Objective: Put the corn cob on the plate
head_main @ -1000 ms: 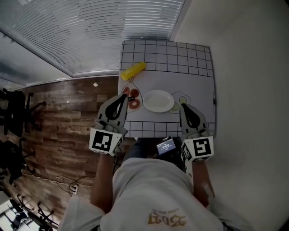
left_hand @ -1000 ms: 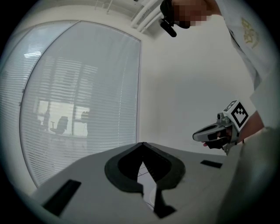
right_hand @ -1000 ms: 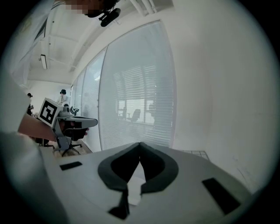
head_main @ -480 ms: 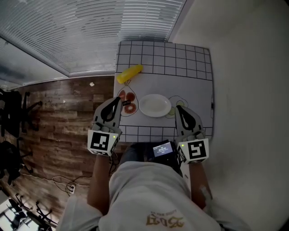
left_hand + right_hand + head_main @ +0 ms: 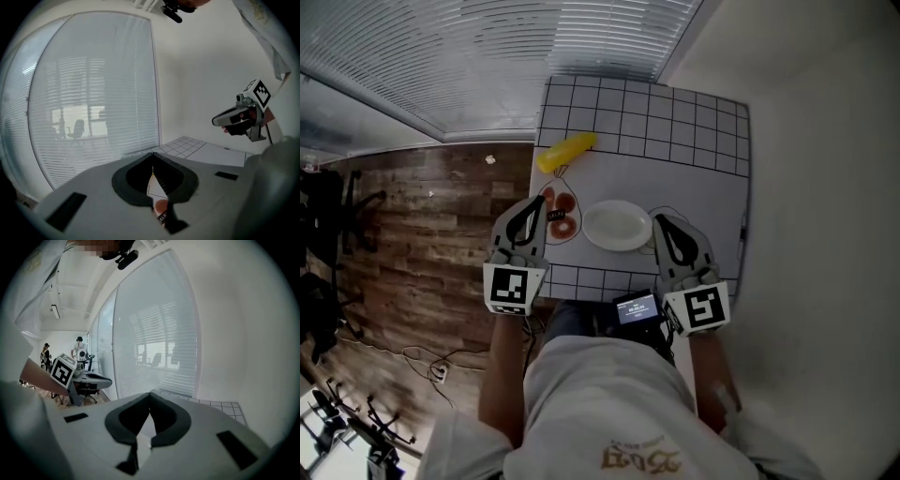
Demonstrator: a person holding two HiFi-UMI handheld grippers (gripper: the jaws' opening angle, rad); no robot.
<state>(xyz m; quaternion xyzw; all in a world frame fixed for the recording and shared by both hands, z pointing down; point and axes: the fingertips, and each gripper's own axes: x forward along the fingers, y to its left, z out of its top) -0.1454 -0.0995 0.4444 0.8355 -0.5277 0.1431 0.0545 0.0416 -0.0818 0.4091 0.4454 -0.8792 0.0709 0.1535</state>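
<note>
A yellow corn cob (image 5: pixel 565 152) lies near the table's far left edge in the head view. A white plate (image 5: pixel 617 226) sits empty in the middle of the near half of the table. My left gripper (image 5: pixel 533 203) is shut and empty at the table's left edge, beside the plate and well short of the cob. My right gripper (image 5: pixel 663 221) is shut and empty just right of the plate. In the left gripper view the jaws (image 5: pixel 152 154) meet tip to tip, and the right gripper (image 5: pixel 216 121) shows across. The right gripper view shows its own jaws (image 5: pixel 150 393) closed.
The table (image 5: pixel 694 141) has a white top with a black grid border. Red and brown printed rings (image 5: pixel 558 214) lie left of the plate, a green outline at its right. A blinds-covered glass wall (image 5: pixel 469 56) runs along the far left; wooden floor (image 5: pixel 422 234) is at left.
Both grippers have drawn back toward the table's near edge and sunk a little. The cob and the plate have not moved.
</note>
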